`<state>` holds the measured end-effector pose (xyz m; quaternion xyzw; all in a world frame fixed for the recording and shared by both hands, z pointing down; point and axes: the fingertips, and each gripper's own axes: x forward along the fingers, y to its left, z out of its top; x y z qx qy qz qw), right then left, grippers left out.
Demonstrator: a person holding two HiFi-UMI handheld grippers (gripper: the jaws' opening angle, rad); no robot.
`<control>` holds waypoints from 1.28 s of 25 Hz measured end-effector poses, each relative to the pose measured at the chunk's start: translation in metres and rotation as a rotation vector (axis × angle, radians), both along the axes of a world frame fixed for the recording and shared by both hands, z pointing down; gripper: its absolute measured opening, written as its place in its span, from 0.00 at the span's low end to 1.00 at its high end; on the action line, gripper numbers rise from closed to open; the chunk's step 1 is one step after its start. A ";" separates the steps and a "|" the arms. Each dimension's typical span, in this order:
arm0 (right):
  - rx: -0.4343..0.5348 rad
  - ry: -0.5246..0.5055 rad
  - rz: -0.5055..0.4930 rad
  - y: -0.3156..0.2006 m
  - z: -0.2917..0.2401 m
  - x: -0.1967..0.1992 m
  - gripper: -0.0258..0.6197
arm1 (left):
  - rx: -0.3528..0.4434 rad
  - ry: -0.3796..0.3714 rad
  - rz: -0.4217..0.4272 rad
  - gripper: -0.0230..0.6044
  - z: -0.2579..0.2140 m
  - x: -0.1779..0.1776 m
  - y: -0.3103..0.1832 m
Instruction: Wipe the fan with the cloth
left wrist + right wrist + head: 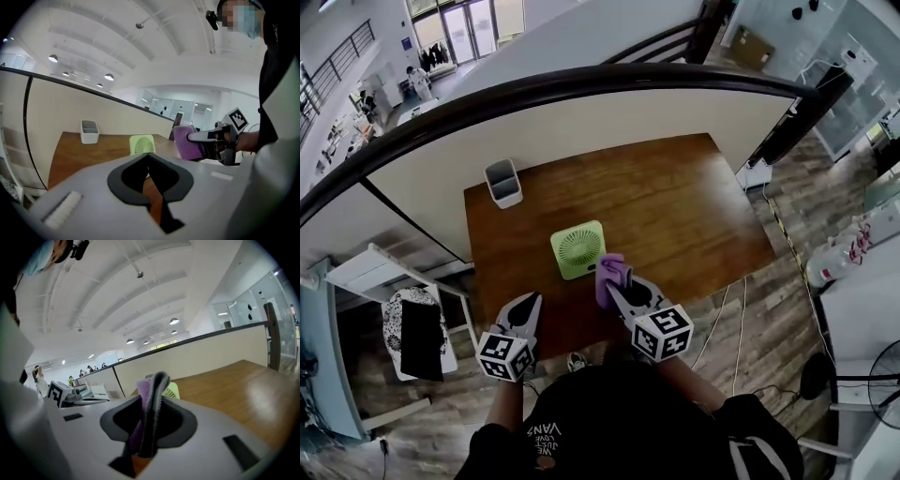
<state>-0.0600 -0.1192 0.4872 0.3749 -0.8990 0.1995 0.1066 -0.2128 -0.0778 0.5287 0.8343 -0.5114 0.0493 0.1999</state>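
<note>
Cloth (610, 276), purple and folded, is pinched between the jaws of the right gripper (615, 283), with a loose fold standing up past the tips so there is fabric to press on a surface. That gripper hangs over the desk (694, 216) near the middle of its front edge, the cloth just beside the right side of the fan (577, 249), though contact cannot be made out. The fan, small and green, stands near the front edge with its grille turned toward the person, which puts the slatted face within easy reach of a wipe. The left gripper (532, 302) is pressed together on nothing and is held off the front edge, left of the fan; from there it could plausibly steady the light fan against the push of wiping. A white bin (503, 183) stands well apart near the back left corner, out of the way. Wiping looks about to begin: the next move calls for bringing the cloth flat against the grille.
</note>
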 end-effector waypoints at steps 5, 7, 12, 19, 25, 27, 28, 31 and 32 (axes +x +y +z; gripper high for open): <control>0.031 0.045 0.004 -0.006 0.003 -0.013 0.18 | -0.037 0.015 0.053 0.06 0.018 0.003 -0.014; 0.040 0.071 -0.012 -0.007 0.006 -0.017 0.18 | -0.057 0.025 0.068 0.06 0.026 0.008 -0.018; 0.051 0.107 -0.066 -0.016 0.019 -0.033 0.18 | -0.091 0.029 0.098 0.07 0.043 0.014 -0.035; 0.056 0.140 -0.145 -0.028 0.035 -0.052 0.18 | -0.177 0.039 0.101 0.24 0.074 0.018 -0.047; 0.092 0.156 -0.181 -0.045 0.038 -0.066 0.18 | -0.205 0.004 0.134 0.30 0.095 0.022 -0.062; 0.117 0.146 -0.201 -0.050 0.036 -0.074 0.18 | -0.198 0.003 0.142 0.30 0.098 0.024 -0.068; 0.128 0.142 -0.214 -0.051 0.036 -0.078 0.18 | -0.195 0.001 0.147 0.30 0.099 0.026 -0.070; 0.135 0.142 -0.256 -0.054 0.040 -0.092 0.19 | -0.202 -0.008 0.161 0.30 0.107 0.030 -0.077; 0.135 0.145 -0.270 -0.055 0.042 -0.096 0.19 | -0.207 -0.012 0.166 0.30 0.110 0.031 -0.078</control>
